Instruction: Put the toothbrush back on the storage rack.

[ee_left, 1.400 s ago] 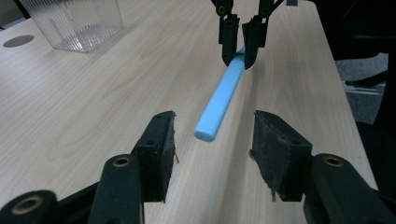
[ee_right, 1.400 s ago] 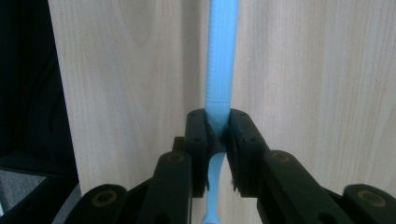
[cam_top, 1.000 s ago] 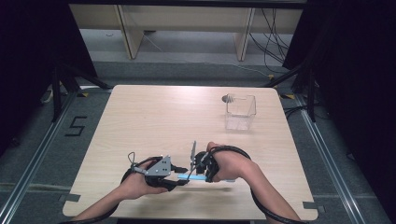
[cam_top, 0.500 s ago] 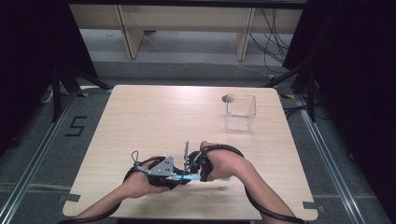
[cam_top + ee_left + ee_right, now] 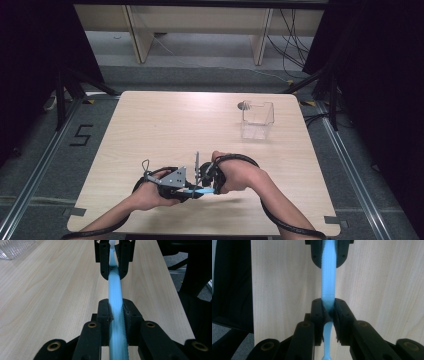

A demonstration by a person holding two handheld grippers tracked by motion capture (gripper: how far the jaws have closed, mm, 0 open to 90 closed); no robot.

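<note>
Blue plastic, ribbed along its length, forms the slim stick-like tool (image 5: 200, 190) that we see low in the middle of the high view, held level just above the pale wooden surface (image 5: 165, 125) between two hand-held black grippers. We cannot tell what kind of tool it is; one end narrows to a thin stem.

At lower left of centre in that view, the left gripper (image 5: 186, 189) carries a grey three-cornered plate and points toward the right gripper (image 5: 206, 184), which sits just right of it in the person's right hand (image 5: 235, 174). The person's left hand (image 5: 150, 192) grips the other from below.

Seen from the left gripper view, the left gripper's (image 5: 116, 311) jaws have just been closing and now pinch the blue tool (image 5: 115, 285) at the wide ribbed part, pads pressed on both sides. Higher in that frame the other gripper clamps the same tool farther along. From the right gripper view, the right gripper's (image 5: 327, 311) jaws pinch the blue tool (image 5: 328, 270) where the ribbed part meets the thin stem.

Toward the upper right of the high view stands a clear square plastic box (image 5: 257, 120), well apart from the hands. On the dark floor at the left, white markings read "5" (image 5: 81, 135). We read no brand or label on the tool or grippers.
</note>
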